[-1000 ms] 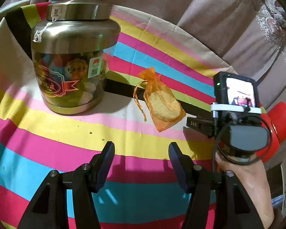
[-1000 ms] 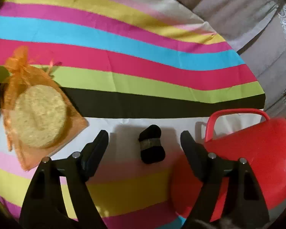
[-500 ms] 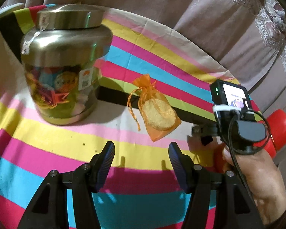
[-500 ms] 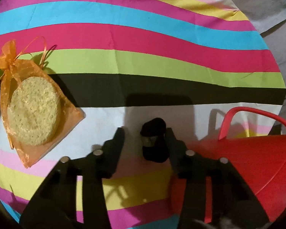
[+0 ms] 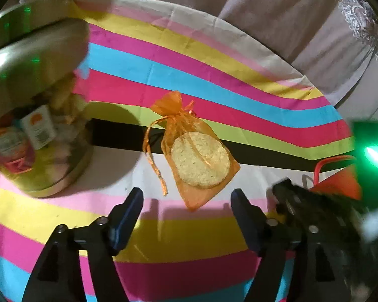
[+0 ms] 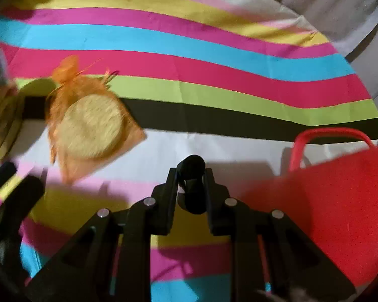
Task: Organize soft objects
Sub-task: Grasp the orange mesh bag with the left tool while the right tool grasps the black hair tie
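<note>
Striped cloth (image 5: 214, 80) in pink, yellow, blue, red, green, black and white covers the table under both grippers. The right gripper (image 6: 191, 176) has its fingers (image 6: 170, 183) drawn in close, and they are closing on a small black bundle (image 6: 191, 191) of soft stuff that sits between them, pressed from both sides; its rounded top pokes out just past the fingertips and its lower end bulges out behind them. Just to the right of those fingers lies a red container (image 6: 340, 201) with a thin red handle arching up at its far edge. To the left and a little beyond them, an orange mesh pouch (image 6: 83, 115) holding a round yellow sponge (image 6: 90, 125) lies flat on the white stripe. The left gripper (image 5: 186, 201) has its fingers (image 5: 128, 211) standing wide apart and opening, with nothing between them; the orange pouch lies just ahead of the gap, its lower corner reaching toward the fingertips, its tied neck and loose drawstring pointing away and to the left. Well off to the left of these fingers stands a metal-lidded jar (image 5: 32, 115), blurred, with colourful labels. To the right of the left fingers the other gripper shows as a dark smeared shape, with the red container beyond it.
</note>
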`<state>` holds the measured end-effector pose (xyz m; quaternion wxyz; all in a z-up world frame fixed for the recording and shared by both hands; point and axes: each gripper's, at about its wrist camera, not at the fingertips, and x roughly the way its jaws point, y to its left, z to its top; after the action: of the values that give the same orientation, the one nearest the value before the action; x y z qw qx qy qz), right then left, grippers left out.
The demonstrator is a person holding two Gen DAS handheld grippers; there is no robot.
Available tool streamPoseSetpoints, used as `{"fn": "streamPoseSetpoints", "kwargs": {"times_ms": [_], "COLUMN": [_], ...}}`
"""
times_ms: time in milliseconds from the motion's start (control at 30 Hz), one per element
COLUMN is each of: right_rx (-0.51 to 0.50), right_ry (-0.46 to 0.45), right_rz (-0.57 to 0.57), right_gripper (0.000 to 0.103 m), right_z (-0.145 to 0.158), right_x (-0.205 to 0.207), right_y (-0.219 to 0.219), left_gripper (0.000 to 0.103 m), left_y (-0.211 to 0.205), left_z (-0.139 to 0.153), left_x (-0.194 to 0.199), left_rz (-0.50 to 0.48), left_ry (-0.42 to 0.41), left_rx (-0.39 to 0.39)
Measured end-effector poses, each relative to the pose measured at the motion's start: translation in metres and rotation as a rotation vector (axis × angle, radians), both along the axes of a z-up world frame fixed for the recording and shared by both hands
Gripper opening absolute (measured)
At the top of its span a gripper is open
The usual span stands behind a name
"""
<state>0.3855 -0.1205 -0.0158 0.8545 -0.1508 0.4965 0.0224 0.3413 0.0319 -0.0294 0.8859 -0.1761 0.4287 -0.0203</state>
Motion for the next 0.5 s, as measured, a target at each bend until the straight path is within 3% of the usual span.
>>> {"fn": "streamPoseSetpoints", "kwargs": {"times_ms": [167,267,500], "right_rx": [0.024,0.061,0.162], "right_ry": [-0.053,-0.065,-0.092], "right_rz": [0.074,0.108,0.086], "right_gripper": [0.024,0.024,0.024], "right_z": [0.02,0.027,0.04], "right_x": [-0.052,-0.074,-0.11], "right_y": [-0.004,-0.017,-0.064], "left_gripper": [0.08,0.086,0.087], "left_y": [-0.009,-0.02,-0.044], "left_z": [-0.01,-0.013,-0.027], "left_x": [0.021,0.035,0.068], "left_rz": [-0.04,-0.06,-0.07], "left_ry": [0.038,0.05,0.129], "left_rx": [0.005,0.048,0.194]}}
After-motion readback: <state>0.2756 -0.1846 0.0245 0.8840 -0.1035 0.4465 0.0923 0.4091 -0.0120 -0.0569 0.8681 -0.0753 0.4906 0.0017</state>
